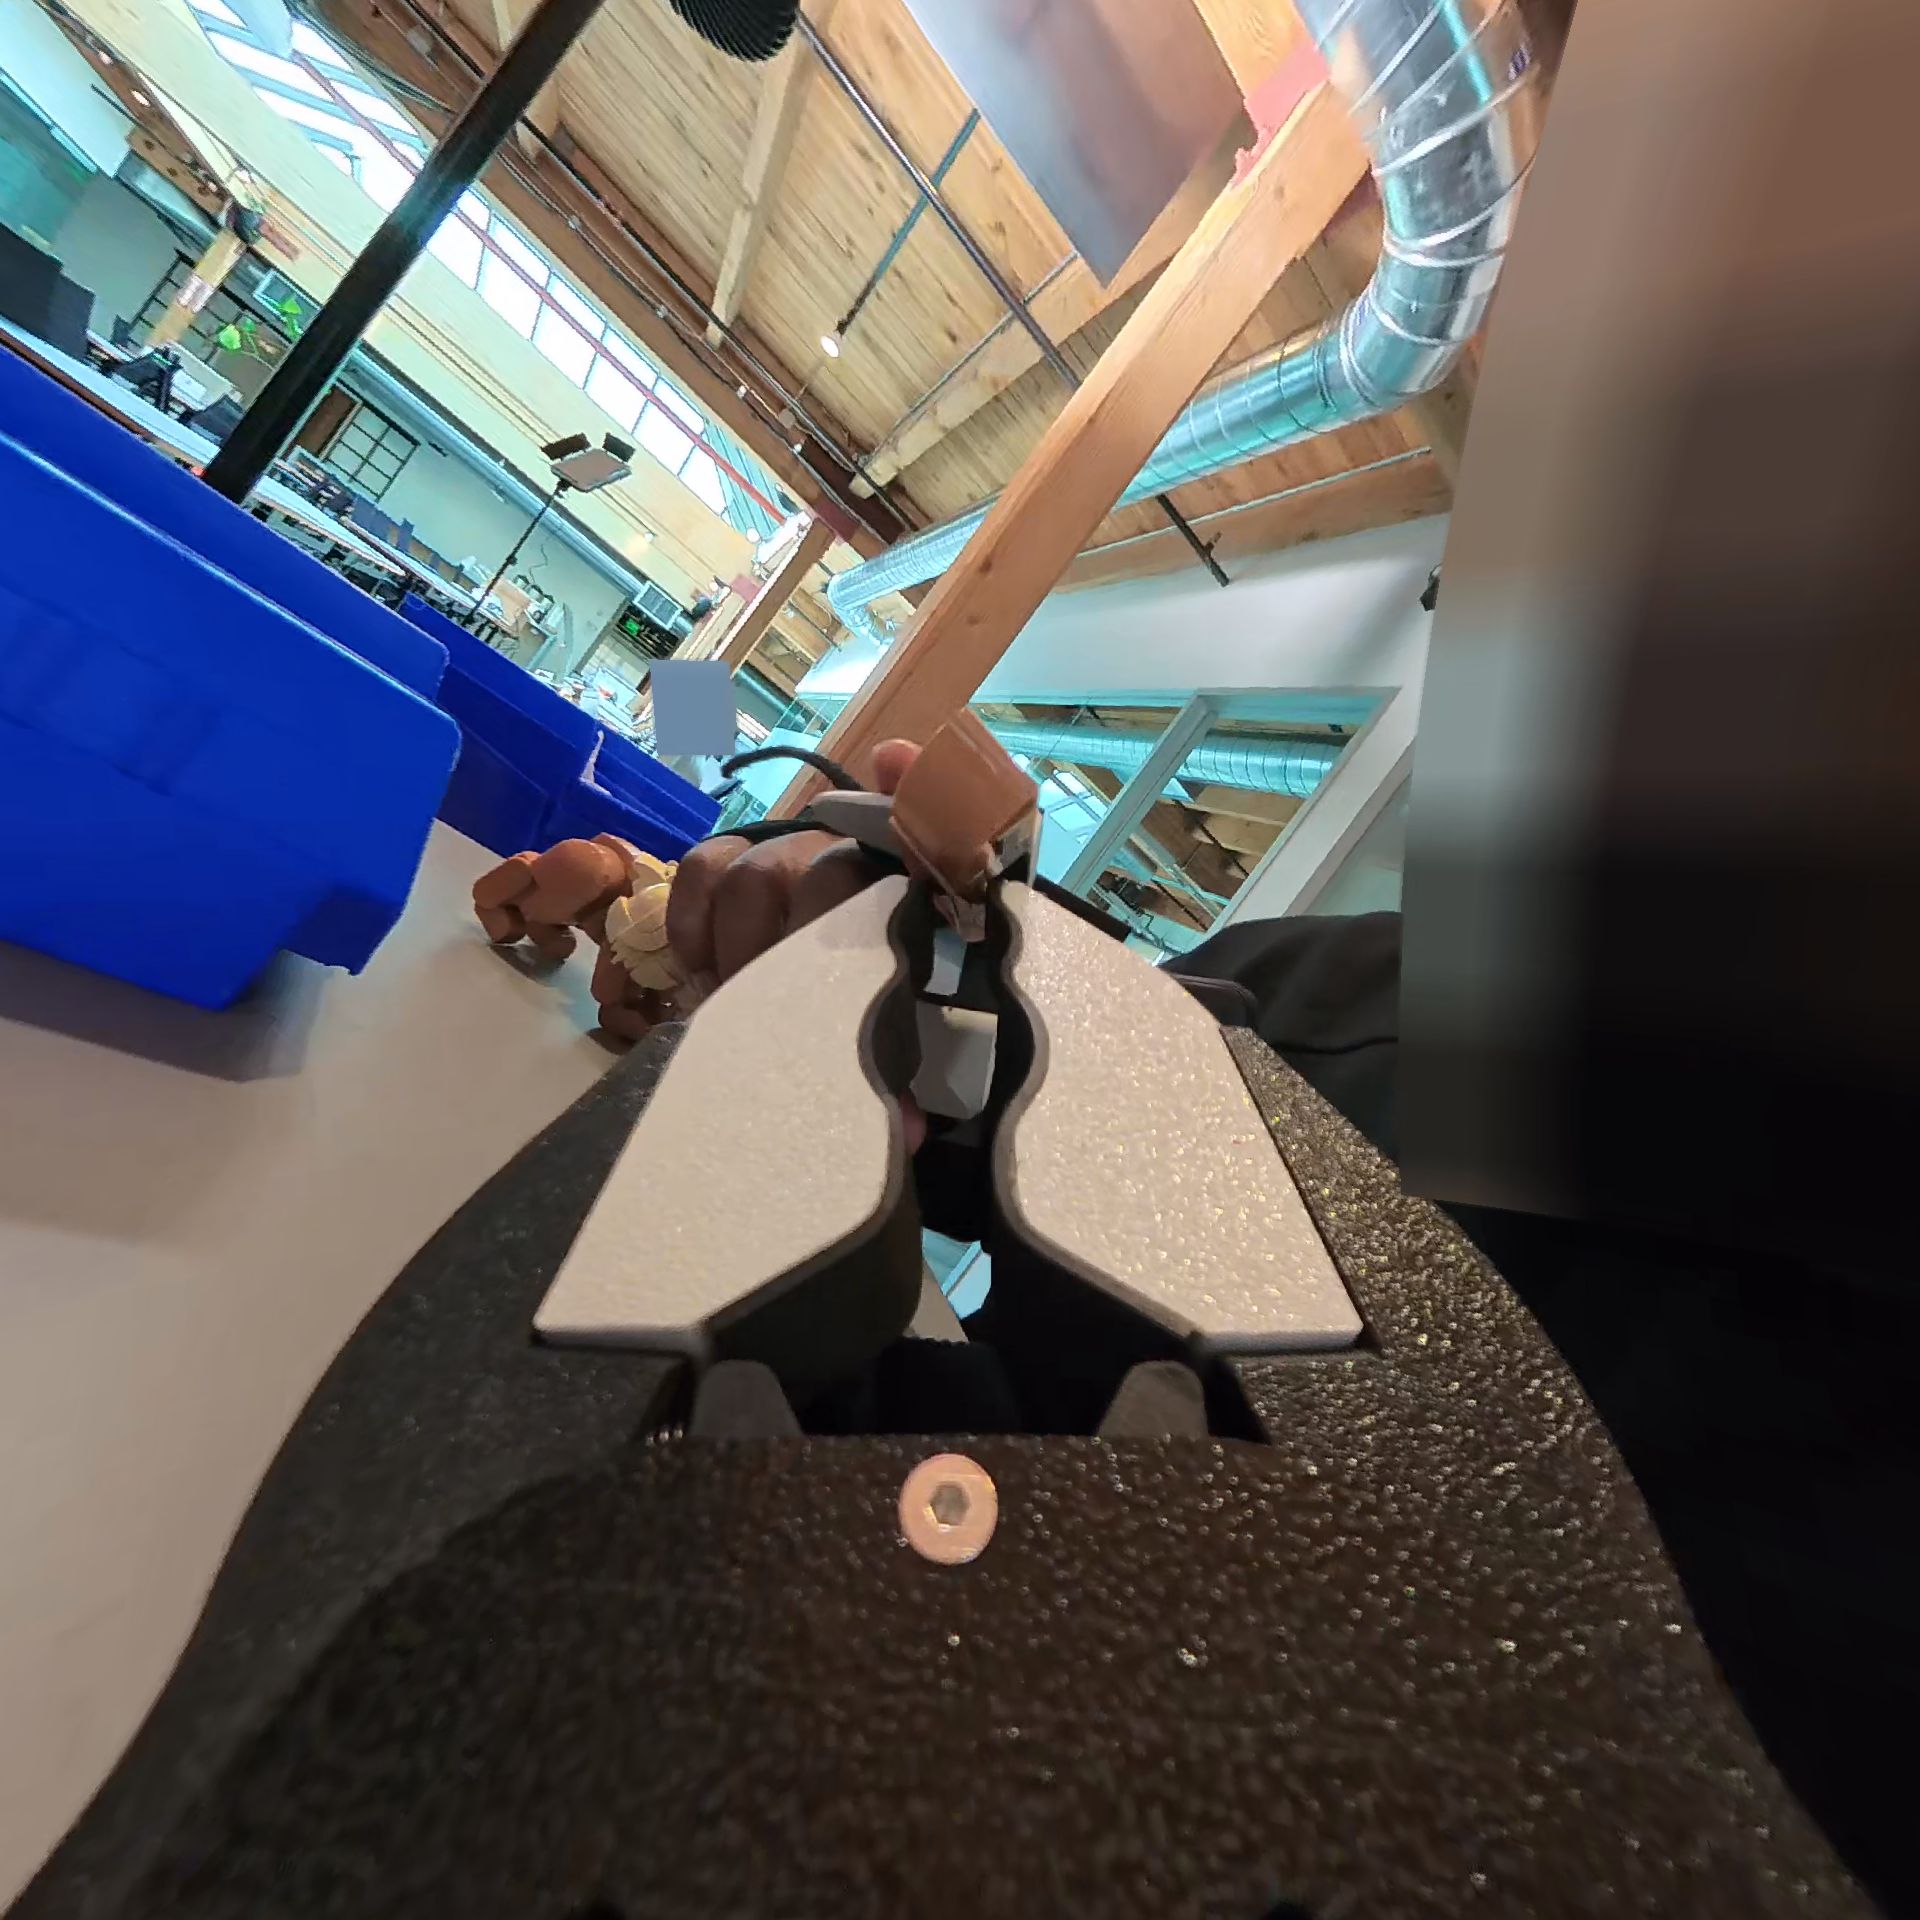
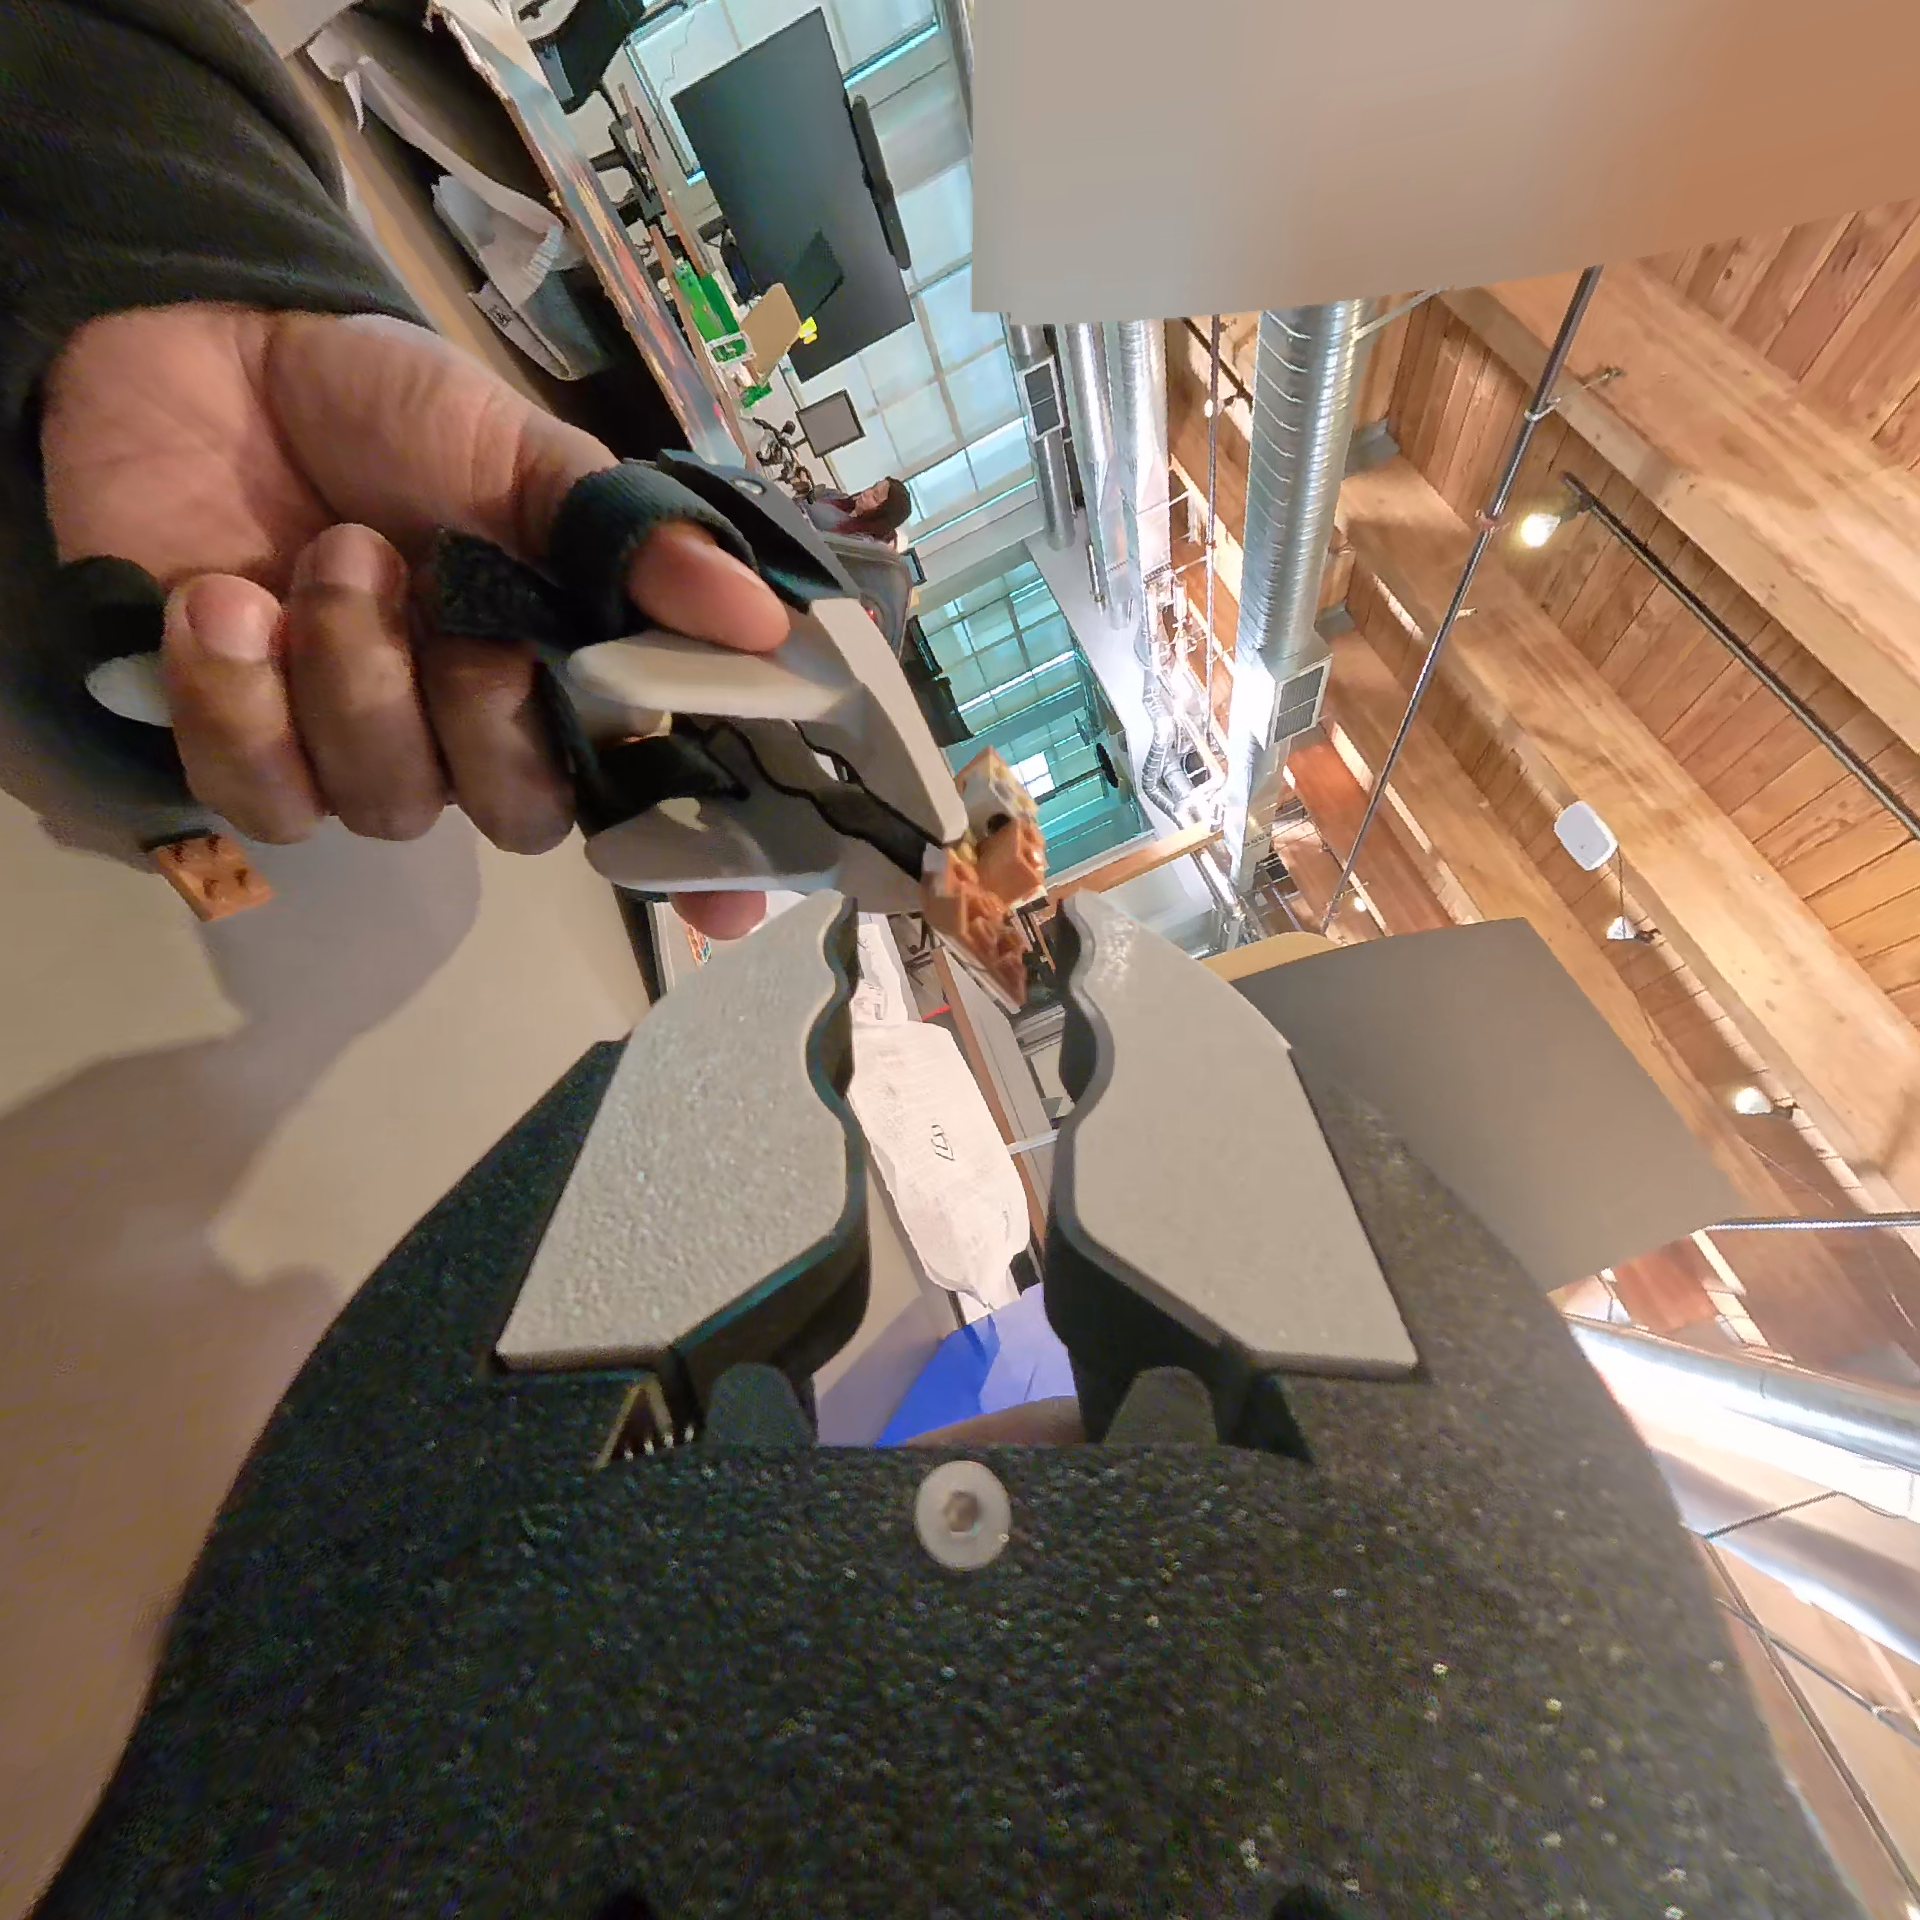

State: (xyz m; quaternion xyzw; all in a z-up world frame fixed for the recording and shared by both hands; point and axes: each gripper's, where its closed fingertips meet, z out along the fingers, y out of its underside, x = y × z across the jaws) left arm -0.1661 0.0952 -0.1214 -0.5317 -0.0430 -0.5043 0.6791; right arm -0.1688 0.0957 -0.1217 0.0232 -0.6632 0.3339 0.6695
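Currently: left tongs nipped on brown brick assembly; right tongs open around it, unpressed; best approached squarely.

Both wrist cameras tilt up from low over the surface, facing each other closely, sharing the brown brick piece.

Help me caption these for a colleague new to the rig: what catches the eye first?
Mid-air, the left gripper pinches a small brown-and-white brick assembly at its tips, held right between the spread fingers of the right gripper. Behind on the pale tabletop stands a brown toy figure with a cream mane, beside blue plastic bins.
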